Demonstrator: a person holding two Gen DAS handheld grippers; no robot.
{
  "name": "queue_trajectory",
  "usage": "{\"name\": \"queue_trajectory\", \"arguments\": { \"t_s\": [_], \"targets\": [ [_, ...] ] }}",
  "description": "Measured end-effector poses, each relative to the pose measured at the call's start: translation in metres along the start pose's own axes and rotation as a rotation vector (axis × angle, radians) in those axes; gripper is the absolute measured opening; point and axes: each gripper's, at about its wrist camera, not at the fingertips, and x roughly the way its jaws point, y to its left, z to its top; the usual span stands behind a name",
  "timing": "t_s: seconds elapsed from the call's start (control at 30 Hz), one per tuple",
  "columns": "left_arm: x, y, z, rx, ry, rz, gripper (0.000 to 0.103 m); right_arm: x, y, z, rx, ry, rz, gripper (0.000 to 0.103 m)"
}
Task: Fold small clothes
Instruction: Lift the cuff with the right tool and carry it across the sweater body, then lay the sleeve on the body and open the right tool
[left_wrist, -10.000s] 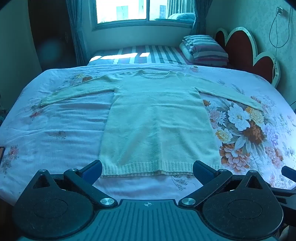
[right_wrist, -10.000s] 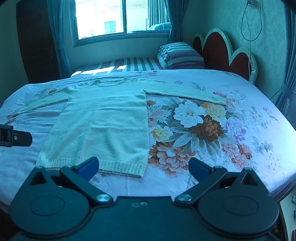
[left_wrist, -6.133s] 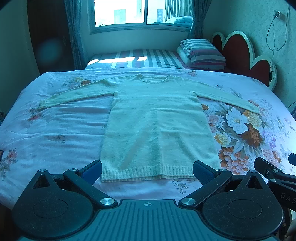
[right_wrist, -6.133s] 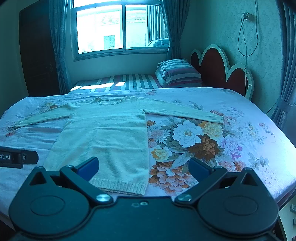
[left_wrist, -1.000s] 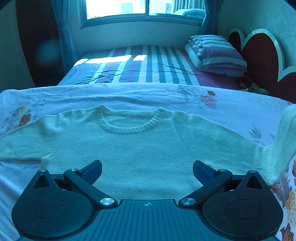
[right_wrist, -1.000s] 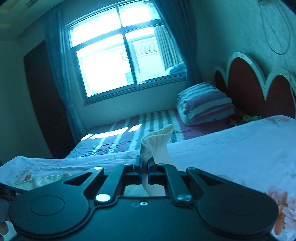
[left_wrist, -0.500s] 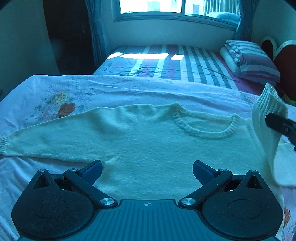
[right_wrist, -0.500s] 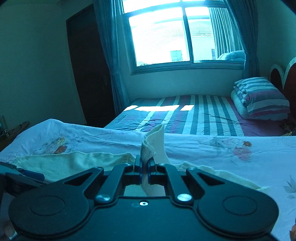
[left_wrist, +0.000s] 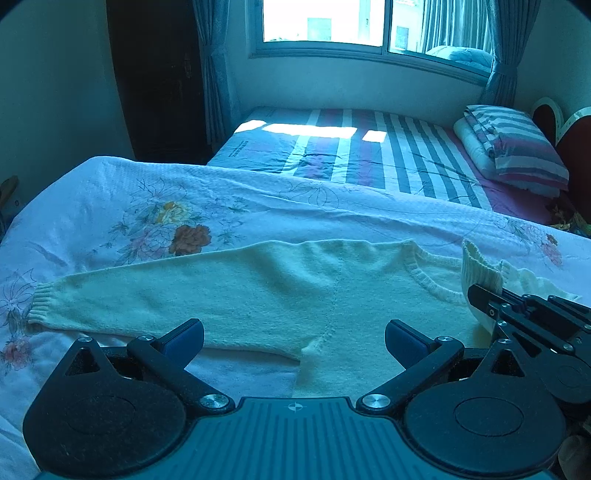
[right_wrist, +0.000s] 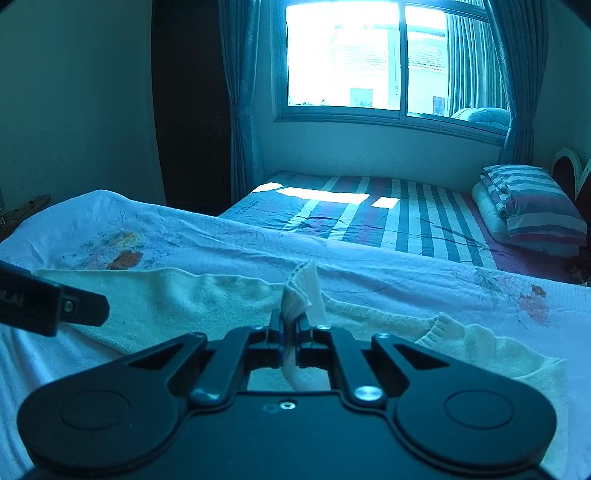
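My right tongs (right_wrist: 290, 334) are clamped on the cuff (right_wrist: 301, 291) of the sweater's (left_wrist: 258, 295) sleeve, holding it up over the neckline. My left tongs (left_wrist: 293, 338) stand wide open, empty, above the sweater's armpit. The sweater lies flat on the floral bed (left_wrist: 110, 206), other sleeve stretched out.

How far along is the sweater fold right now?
Early. Done: nothing folded flat yet. In hand: the right tool is shut on a sleeve cuff, lifted over the sweater near the neckline. The left tool is open and empty. Left: lay that sleeve down, fold the other sleeve, then the body.
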Motion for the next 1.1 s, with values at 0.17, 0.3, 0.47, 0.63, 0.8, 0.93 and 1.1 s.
{"name": "queue_trajectory", "arguments": {
  "t_s": [0.17, 0.3, 0.47, 0.63, 0.8, 0.93, 1.1],
  "targets": [
    [0.01, 0.018, -0.008, -0.009, 0.016, 0.001, 0.103, 0.028, 0.029, -0.009, -0.054, 0.028, 0.004, 0.007],
    [0.022, 0.032, -0.013, -0.012, 0.038, 0.011, 0.103, 0.042, 0.05, -0.012, -0.068, 0.041, 0.031, 0.007],
    [0.032, 0.045, -0.015, -0.026, 0.048, 0.015, 0.103, 0.058, 0.066, -0.018, -0.101, 0.083, 0.059, 0.011],
    [0.036, 0.051, -0.015, -0.035, 0.046, 0.016, 0.103, 0.07, 0.073, -0.025, -0.115, 0.126, 0.089, 0.083],
    [0.04, 0.049, -0.015, -0.035, 0.049, 0.013, 0.103, 0.045, 0.063, -0.025, -0.037, 0.09, 0.106, 0.08],
    [0.038, 0.042, -0.014, -0.028, 0.043, 0.005, 0.103, -0.005, 0.039, -0.029, 0.036, 0.028, 0.039, 0.08],
    [0.038, 0.024, -0.011, -0.005, 0.021, -0.005, 0.103, -0.086, 0.001, -0.05, 0.152, -0.041, -0.077, 0.085]
  ]
}}
